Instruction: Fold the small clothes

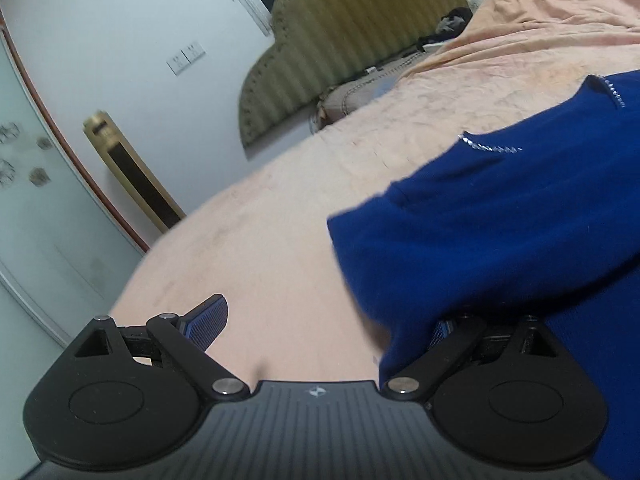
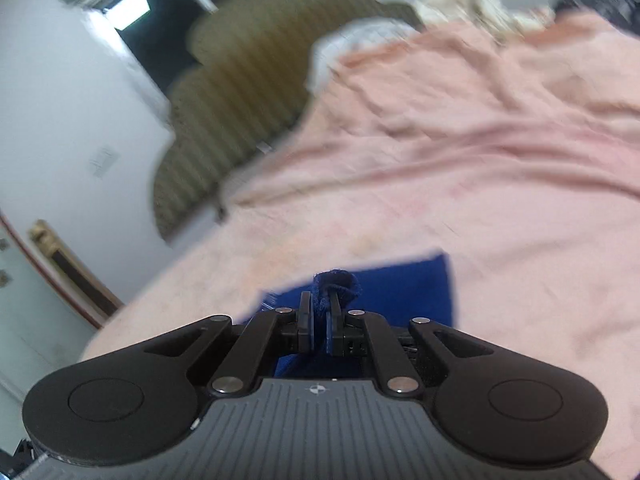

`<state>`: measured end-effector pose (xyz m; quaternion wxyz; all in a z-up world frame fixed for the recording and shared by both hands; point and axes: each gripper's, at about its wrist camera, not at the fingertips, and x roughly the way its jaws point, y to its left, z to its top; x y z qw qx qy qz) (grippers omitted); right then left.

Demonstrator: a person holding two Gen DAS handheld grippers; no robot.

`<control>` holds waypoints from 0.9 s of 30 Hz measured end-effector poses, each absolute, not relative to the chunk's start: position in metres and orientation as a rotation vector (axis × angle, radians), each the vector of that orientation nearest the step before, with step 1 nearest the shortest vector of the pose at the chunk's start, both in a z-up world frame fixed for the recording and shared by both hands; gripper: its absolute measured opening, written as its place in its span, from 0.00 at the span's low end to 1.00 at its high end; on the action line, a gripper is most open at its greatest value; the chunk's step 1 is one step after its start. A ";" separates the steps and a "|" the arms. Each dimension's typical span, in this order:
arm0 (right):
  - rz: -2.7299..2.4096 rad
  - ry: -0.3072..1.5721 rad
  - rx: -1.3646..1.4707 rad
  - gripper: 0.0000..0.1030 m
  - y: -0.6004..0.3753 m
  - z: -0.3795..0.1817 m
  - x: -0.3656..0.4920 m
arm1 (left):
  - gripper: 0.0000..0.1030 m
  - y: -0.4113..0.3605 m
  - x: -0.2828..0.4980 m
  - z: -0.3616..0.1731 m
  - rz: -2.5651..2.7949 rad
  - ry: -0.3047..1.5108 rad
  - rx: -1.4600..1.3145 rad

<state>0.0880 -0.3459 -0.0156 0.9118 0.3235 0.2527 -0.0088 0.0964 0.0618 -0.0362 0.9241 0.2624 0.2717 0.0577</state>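
Left gripper (image 1: pixel 320 332) nearest in its own view, jaws spread wide, nothing pinched between them; its left finger (image 1: pixel 206 322) bare over the sheet, its right finger mostly hidden under a fold of the blue garment (image 1: pixel 500 232) draped across that side; whether cloth rests on that pad or only lies in front of it, cannot tell; right gripper (image 2: pixel 320 314) narrow, jaws closed on a bunched tuft of the same blue cloth (image 2: pixel 380 284), which stands up between the pads; garment lies on the pink bedsheet (image 1: pixel 280 240), toward the near edge of the bed; in the left wrist view it runs from the near right up toward the middle, with a line of small shiny beads (image 1: pixel 492 146) along a seam; in the right wrist view a flat blue panel spreads just beyond the fingertips; farther off, wrinkled sheet rising toward the far edge; pale bundled bedding (image 2: pixel 472 0) at the far right corner; padded olive headboard (image 1: pixel 352 32) beyond the far left edge; white wall with switches (image 1: pixel 186 58) behind; right view blurred
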 end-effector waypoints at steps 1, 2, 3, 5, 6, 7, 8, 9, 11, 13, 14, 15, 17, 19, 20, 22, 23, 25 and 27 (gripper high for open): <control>-0.053 0.585 0.682 0.11 -0.351 -0.025 0.092 | 0.94 0.065 0.093 -0.035 0.112 0.558 0.535; -0.071 0.636 0.685 0.13 -0.353 -0.034 0.094 | 0.94 0.068 0.089 -0.033 0.108 0.556 0.536; -0.081 0.660 0.689 0.14 -0.354 -0.039 0.092 | 0.94 0.070 0.084 -0.032 0.104 0.552 0.541; -0.081 0.645 0.693 0.14 -0.353 -0.040 0.082 | 0.95 0.075 0.076 -0.030 0.103 0.546 0.564; -0.083 0.634 0.689 0.14 -0.351 -0.037 0.079 | 0.95 0.078 0.075 -0.030 0.105 0.545 0.573; -0.087 0.624 0.676 0.14 -0.349 -0.032 0.077 | 0.96 0.082 0.076 -0.030 0.105 0.549 0.575; -0.086 0.617 0.655 0.15 -0.346 -0.026 0.074 | 0.96 0.085 0.076 -0.030 0.102 0.557 0.571; -0.094 0.620 0.629 0.17 -0.344 -0.023 0.075 | 0.96 0.088 0.075 -0.029 0.097 0.566 0.561; -0.160 0.633 0.552 0.22 -0.337 -0.016 0.069 | 0.96 0.091 0.066 -0.029 0.083 0.569 0.550; -0.199 0.587 0.472 0.23 -0.326 -0.010 0.053 | 0.96 0.092 0.059 -0.032 0.079 0.559 0.568; -0.177 0.564 0.439 0.27 -0.320 -0.006 0.049 | 0.95 0.093 0.057 -0.033 0.075 0.557 0.576; -0.138 0.557 0.407 0.31 -0.312 -0.003 0.049 | 0.95 0.094 0.055 -0.035 0.069 0.555 0.582; -0.075 0.590 0.377 0.48 -0.303 -0.005 0.053 | 0.95 0.096 0.051 -0.034 0.070 0.552 0.585; -0.064 0.697 0.379 0.49 -0.302 -0.018 0.066 | 0.95 0.100 0.046 -0.027 0.067 0.549 0.562; -0.090 0.728 0.386 0.47 -0.303 -0.023 0.068 | 0.95 0.104 0.042 -0.022 0.067 0.545 0.545; -0.106 0.687 0.407 0.49 -0.303 -0.017 0.055 | 0.95 0.107 0.037 -0.009 0.066 0.536 0.504; -0.104 0.661 0.408 0.51 -0.302 -0.010 0.047 | 0.95 0.107 0.034 -0.004 0.061 0.533 0.481; -0.089 0.606 0.381 0.52 -0.297 0.006 0.026 | 0.95 0.106 0.029 0.008 0.044 0.532 0.422; -0.086 0.568 0.360 0.56 -0.294 0.021 0.000 | 0.95 0.101 0.023 0.015 0.007 0.551 0.367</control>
